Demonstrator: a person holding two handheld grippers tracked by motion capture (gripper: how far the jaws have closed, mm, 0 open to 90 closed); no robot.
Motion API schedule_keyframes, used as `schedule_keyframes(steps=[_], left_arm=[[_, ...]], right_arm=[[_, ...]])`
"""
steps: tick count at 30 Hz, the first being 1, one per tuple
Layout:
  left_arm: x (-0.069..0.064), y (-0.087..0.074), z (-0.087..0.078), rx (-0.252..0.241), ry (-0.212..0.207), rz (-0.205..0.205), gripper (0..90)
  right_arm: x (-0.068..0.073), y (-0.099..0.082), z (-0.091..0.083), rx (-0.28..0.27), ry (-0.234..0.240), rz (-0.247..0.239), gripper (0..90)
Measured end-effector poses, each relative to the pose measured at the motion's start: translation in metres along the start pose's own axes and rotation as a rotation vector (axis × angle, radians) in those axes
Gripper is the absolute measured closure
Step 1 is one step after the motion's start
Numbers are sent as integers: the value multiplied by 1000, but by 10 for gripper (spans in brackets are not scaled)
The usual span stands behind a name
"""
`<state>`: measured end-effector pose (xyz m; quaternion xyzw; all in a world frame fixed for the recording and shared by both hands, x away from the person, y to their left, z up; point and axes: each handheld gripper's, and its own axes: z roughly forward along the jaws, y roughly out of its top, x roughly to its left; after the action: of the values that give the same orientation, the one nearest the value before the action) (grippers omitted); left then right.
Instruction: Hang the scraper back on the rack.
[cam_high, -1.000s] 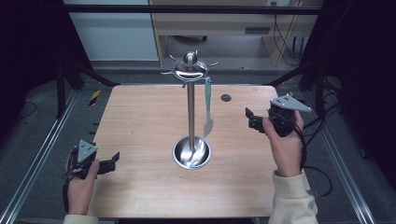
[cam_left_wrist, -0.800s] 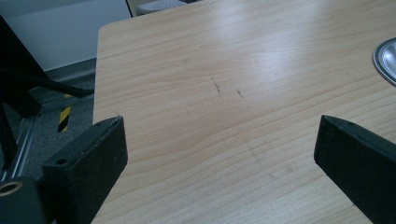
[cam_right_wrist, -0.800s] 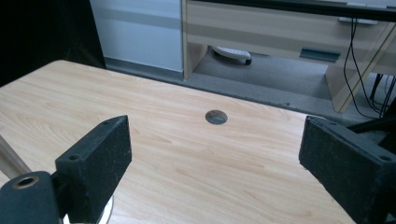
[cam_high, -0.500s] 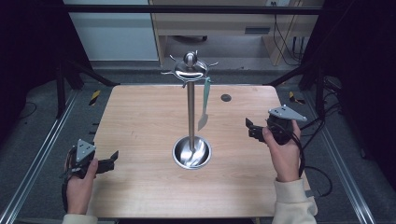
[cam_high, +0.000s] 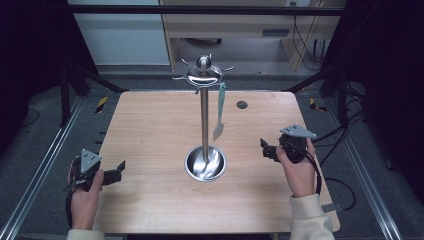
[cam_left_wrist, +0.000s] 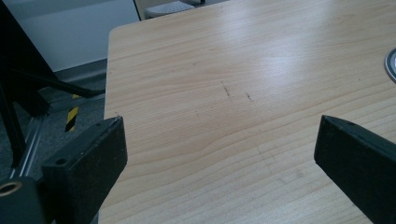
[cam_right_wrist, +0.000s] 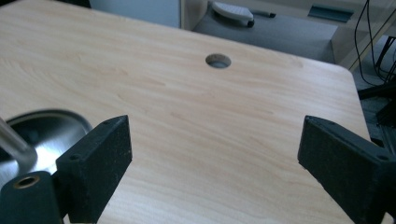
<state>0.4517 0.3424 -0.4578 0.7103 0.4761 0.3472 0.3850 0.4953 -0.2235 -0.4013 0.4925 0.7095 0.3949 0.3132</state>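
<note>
A steel utensil stand (cam_high: 204, 120) rises from a round dish base (cam_high: 205, 163) in the middle of the wooden table (cam_high: 150, 130). A pale spatula with a teal handle (cam_high: 220, 111) hangs from one hook of its crown. My left gripper (cam_high: 120, 170) rests at the table's near left corner, open, with bare wood between its jaws (cam_left_wrist: 219, 158). My right gripper (cam_high: 263, 148) hovers right of the base, open and holding nothing (cam_right_wrist: 215, 154). The base's rim (cam_right_wrist: 42, 130) and pole show at the left of the right gripper view.
A small round hole (cam_high: 242, 104) sits in the table's far right part, also seen as a hole (cam_right_wrist: 218, 60) ahead of the right gripper. Black frame bars and cables flank the table. A cabinet stands behind it.
My right gripper has moved down and toward me, from beside the hanging spatula to a spot right of the stand's base. The left gripper has stayed put.
</note>
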Motion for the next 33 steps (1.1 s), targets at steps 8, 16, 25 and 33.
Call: schedule_keyframes(steps=[8,16,25,33], left_arm=[[0,0,0,2,0,3,23],[-1,0,1,10,-4,9,23],[-4,0,4,19,-14,13,23],[-11,0,9,43,-31,38,23]], right_arm=[[3,-26,10,62,7,-16,103],[9,-41,20,81,40,-26,103],[26,-52,43,85,108,-42,109],[34,-56,63,84,166,-43,132]])
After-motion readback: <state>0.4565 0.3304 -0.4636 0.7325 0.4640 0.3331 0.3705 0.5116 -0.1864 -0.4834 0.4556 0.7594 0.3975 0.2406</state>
